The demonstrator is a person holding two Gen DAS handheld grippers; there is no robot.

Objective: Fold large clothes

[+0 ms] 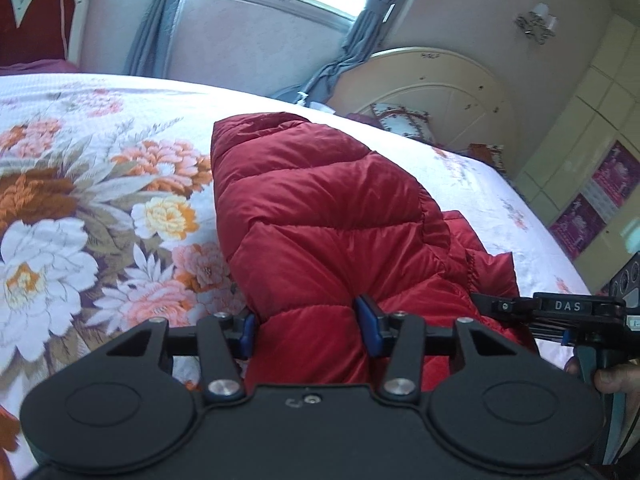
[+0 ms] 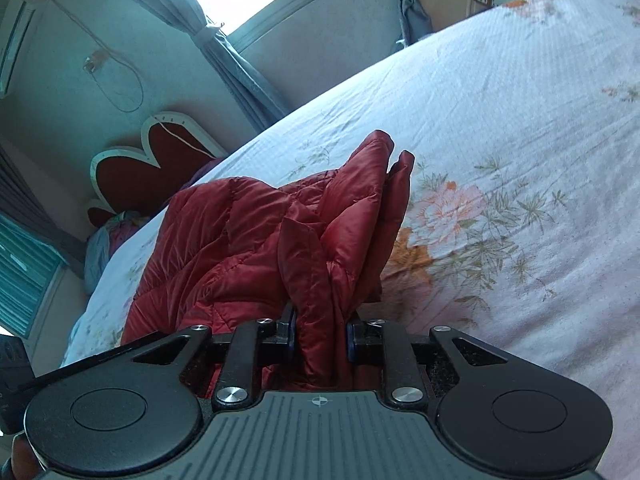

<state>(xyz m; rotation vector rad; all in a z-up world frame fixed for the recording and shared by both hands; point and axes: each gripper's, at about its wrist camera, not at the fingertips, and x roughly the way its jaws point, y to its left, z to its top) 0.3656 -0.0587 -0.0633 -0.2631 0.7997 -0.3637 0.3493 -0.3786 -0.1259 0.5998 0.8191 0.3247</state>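
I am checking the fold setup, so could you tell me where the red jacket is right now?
The red jacket lies on the flowered bedspread, mid-frame in both wrist views, its near edge between the pads of the left gripper and the right gripper.

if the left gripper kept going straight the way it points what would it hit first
The red puffer jacket. The left gripper already has a quilted fold of it between its blue pads, and the jacket's bulk lies straight ahead on the floral bedspread. Beyond that, probably the bed itself.
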